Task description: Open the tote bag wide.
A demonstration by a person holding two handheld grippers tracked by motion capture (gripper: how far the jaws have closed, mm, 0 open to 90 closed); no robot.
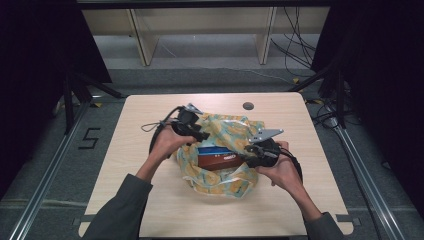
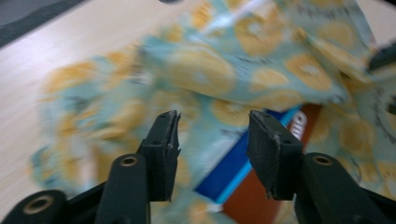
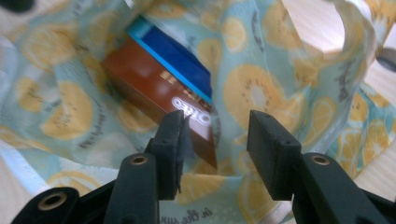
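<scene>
A pale blue cloth bag (image 1: 220, 181) printed with yellow citrus slices lies open in the middle of the table. Inside it rests a brown and blue box (image 1: 217, 159). My left gripper (image 1: 197, 134) hovers at the bag's far left rim, and my right gripper (image 1: 248, 150) at its right rim. In the left gripper view the jaws (image 2: 214, 126) stand apart above the blurred bag (image 2: 205, 70) and box (image 2: 233, 170), gripping nothing. In the right gripper view the jaws (image 3: 215, 126) are also apart, looking into the bag (image 3: 252, 88) at the box (image 3: 154, 79).
The light wooden table (image 1: 150, 200) has a round cable hole (image 1: 248, 106) near its far edge. A black cable (image 1: 150, 126) loops on the table left of the left hand. Dark stands and floor cables surround the table.
</scene>
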